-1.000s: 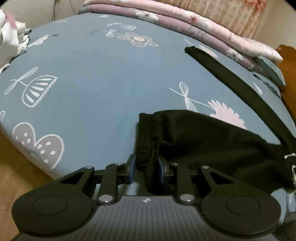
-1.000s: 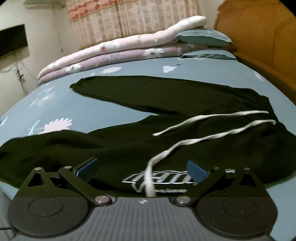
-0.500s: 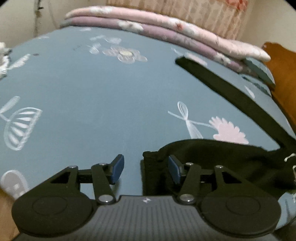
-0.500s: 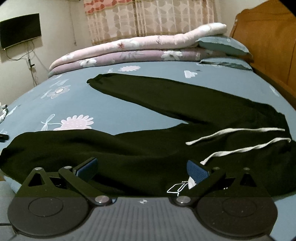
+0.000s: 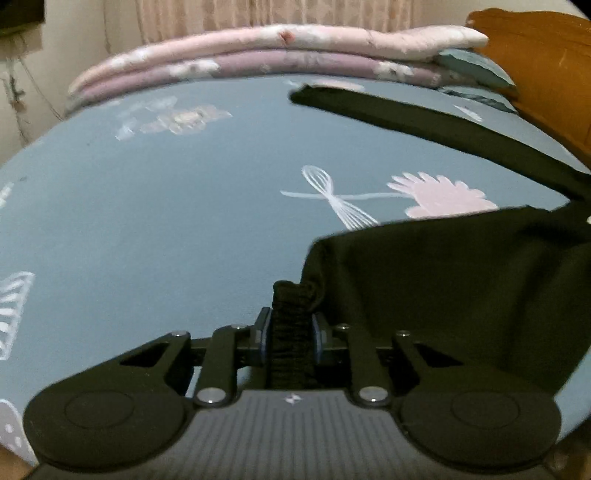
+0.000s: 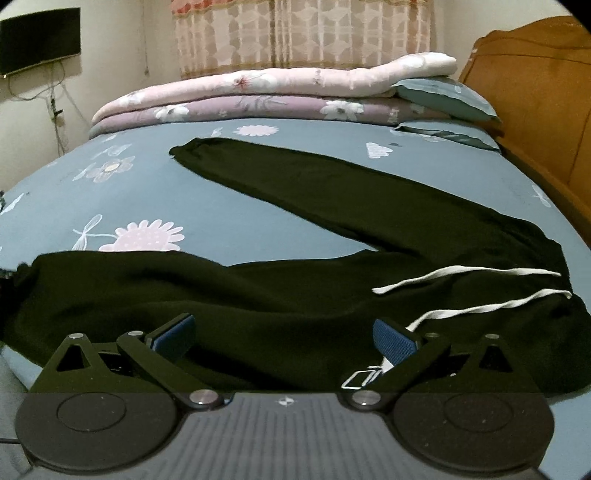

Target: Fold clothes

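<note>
Wooden headboard (image 6: 535,92), patterned curtain (image 6: 303,33), cream walls (image 6: 118,55).

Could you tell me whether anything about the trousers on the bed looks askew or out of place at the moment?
Yes. The black trousers lie unfolded with their legs splayed in a V, one leg angled across the blue bedsheet. The white drawstrings trail loose over the fabric. The left gripper has just closed on the bunched cuff.

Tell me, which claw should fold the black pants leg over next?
Probably the left claw. It has just been closing and now pinches the ribbed cuff of the near leg of the black pants. The right claw is open, holding nothing.
</note>
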The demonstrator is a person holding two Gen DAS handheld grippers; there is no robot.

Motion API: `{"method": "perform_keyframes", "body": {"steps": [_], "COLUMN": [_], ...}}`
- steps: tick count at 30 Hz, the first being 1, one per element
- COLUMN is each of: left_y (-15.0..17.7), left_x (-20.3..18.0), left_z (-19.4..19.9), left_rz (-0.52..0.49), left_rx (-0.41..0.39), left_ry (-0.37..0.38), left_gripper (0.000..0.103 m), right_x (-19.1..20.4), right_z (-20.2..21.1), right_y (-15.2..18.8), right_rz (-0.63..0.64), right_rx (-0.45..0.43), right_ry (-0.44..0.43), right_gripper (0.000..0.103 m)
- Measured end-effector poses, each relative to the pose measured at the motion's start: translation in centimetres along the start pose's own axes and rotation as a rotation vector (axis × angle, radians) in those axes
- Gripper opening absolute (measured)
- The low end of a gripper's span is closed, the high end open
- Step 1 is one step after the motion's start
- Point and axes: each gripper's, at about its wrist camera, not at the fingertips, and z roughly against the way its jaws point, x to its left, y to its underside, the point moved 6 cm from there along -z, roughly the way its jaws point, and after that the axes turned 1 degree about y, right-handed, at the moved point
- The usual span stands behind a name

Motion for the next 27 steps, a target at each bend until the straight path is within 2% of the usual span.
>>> {"method": "perform_keyframes", "body": {"steps": [6,10,12,14,16,21,27], "left_y": [-1.8,-1.1,-0.4,-0.2,-0.4,-1.2,-2.9], "left_x": [5.4,6.0,6.0,6.0,6.3,6.1,4.4], "left_z": [2.5,1.9,1.0,0.3,0.6,2.7,5.3], "left_rz": [0.225,0.228,0.218,0.221,0.24,0.229,0.147], "left_rx": [-0.092,-0.066,-0.027,-0.003,-0.007,-0.03,-0.072], "left_ry": [-0.008,-0.047,-0.061,-0.065,-0.059,-0.075,-0.131], "left_gripper": [0.019,0.019,0.025,0.026,0.027,0.039,0.04], "right_x": [-0.6,-1.3,-1.6,-2.0,-2.3,-3.0,-4.3], "right_z": [-0.3,-0.7,-1.1,-1.5,-1.8,-2.6,-4.6], "right_y": [-0.1,0.1,0.5,0.9,1.4,2.6,4.4], "right_rz": [-0.013,-0.046,-0.055,-0.06,-0.071,-0.081,-0.157], "right_rx": [0.004,0.012,0.023,0.038,0.051,0.077,0.118], "right_ry": [0.024,0.033,0.035,0.041,0.041,0.038,-0.001], "right_gripper": [0.103,0.103,0.103,0.103,0.103,0.103,0.103]}}
